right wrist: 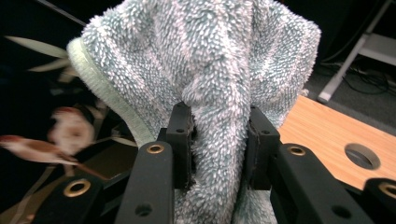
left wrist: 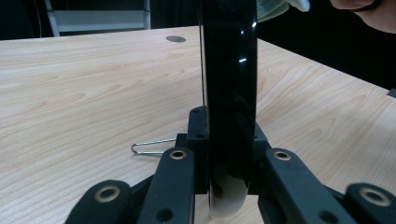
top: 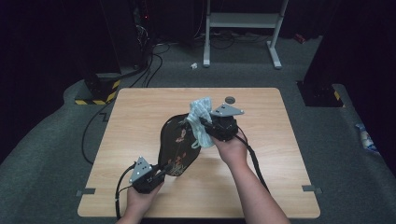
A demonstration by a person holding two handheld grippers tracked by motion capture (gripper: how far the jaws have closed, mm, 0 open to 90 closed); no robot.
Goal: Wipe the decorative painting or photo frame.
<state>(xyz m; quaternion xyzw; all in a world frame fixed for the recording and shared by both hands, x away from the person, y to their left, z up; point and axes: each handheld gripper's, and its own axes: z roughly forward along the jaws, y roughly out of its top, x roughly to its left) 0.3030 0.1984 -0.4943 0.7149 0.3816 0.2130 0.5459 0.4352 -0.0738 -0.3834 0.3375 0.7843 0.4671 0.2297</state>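
Wiping looks under way, not finished: the left hand-held gripper (top: pixel 160 173) pinches the black painted tray (top: pixel 180 142) up on edge over the counter (top: pixel 140 116), while the right hand-held gripper (top: pixel 204 122) squeezes a fluffy towel (top: pixel 200 112) against its top part.

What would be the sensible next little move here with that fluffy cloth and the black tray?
Probably drag the cloth down across the tray face in a wiping stroke. The right gripper is clamped on the bunched cloth, which sits against the tray's upper end, while the left gripper pinches the tray's lower edge and holds it tilted up off the table. Most of the painted face lies below the cloth.
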